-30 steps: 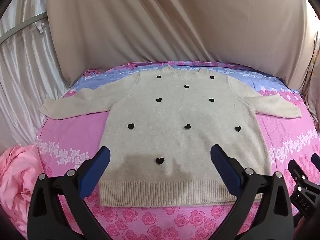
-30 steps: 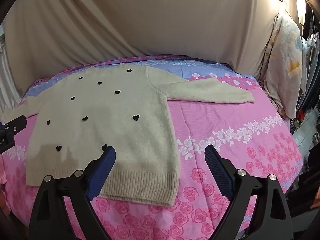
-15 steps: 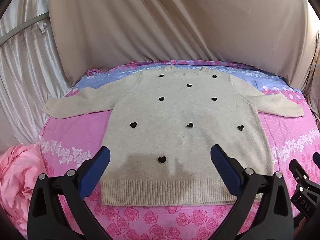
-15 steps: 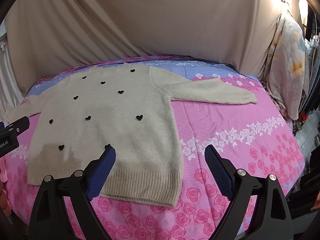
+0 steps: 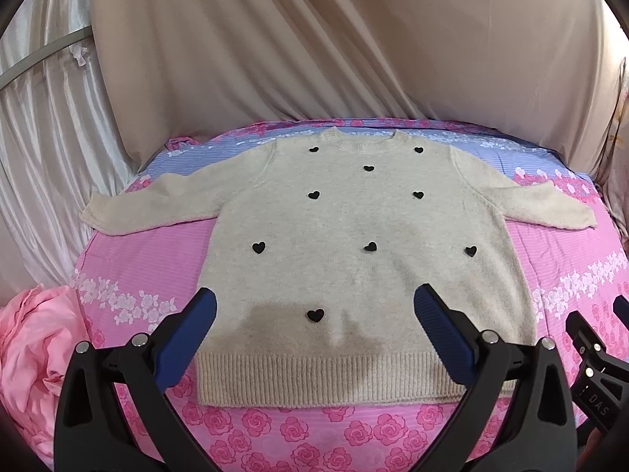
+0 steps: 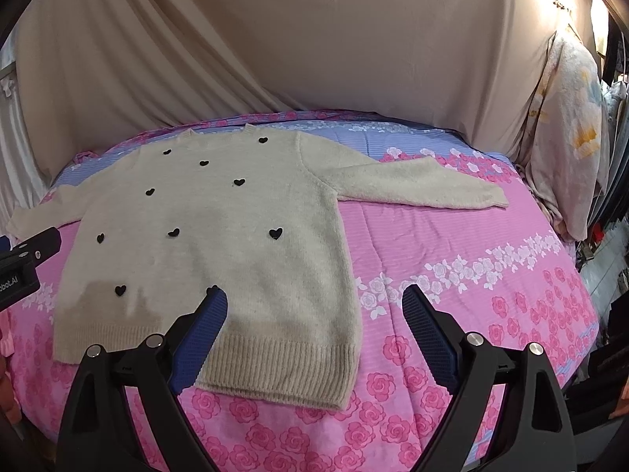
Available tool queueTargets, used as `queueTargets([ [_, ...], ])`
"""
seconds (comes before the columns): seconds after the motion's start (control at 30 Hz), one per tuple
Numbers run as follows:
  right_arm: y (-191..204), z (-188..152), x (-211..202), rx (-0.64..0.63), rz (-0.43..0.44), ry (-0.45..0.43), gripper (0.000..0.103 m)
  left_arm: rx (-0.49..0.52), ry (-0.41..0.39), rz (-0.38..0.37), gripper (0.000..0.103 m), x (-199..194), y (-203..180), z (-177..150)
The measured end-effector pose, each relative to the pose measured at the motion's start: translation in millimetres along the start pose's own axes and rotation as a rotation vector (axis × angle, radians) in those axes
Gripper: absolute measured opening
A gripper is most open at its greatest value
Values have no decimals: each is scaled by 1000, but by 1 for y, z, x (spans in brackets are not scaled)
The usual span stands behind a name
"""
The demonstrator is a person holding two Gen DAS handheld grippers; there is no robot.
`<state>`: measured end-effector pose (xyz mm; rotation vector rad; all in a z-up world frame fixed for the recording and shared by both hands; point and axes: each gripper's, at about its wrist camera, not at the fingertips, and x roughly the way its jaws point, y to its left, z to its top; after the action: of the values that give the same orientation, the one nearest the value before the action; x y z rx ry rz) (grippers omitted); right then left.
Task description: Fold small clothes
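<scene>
A cream knit sweater (image 5: 354, 259) with small black hearts lies flat and face up on the bed, both sleeves spread out sideways, ribbed hem nearest me. My left gripper (image 5: 314, 306) hovers open above the hem's middle, holding nothing. In the right wrist view the same sweater (image 6: 220, 236) fills the left half, its right sleeve (image 6: 424, 188) stretched toward the right. My right gripper (image 6: 314, 306) is open and empty over the hem's right corner. The right gripper's tip (image 5: 597, 358) shows at the lower right of the left wrist view.
A pink and blue floral bedsheet (image 6: 471, 275) covers the bed. Beige curtain (image 5: 354, 39) hangs behind it. A crumpled pink cloth (image 5: 31, 346) lies off the left edge. A pale floral garment (image 6: 566, 126) hangs at the right.
Both cameras have drifted slightly; the sweater sits a little lower and to the right in each view. The sweater itself has not moved, and both grippers stay open.
</scene>
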<state>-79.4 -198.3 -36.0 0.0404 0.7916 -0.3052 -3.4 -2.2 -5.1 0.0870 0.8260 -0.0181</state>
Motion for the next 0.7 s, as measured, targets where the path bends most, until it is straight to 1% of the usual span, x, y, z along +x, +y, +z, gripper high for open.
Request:
queueTargets([
  [0.7,1,-2,1,-9,6,5,88,4,2,12,98,5,-5,-4],
])
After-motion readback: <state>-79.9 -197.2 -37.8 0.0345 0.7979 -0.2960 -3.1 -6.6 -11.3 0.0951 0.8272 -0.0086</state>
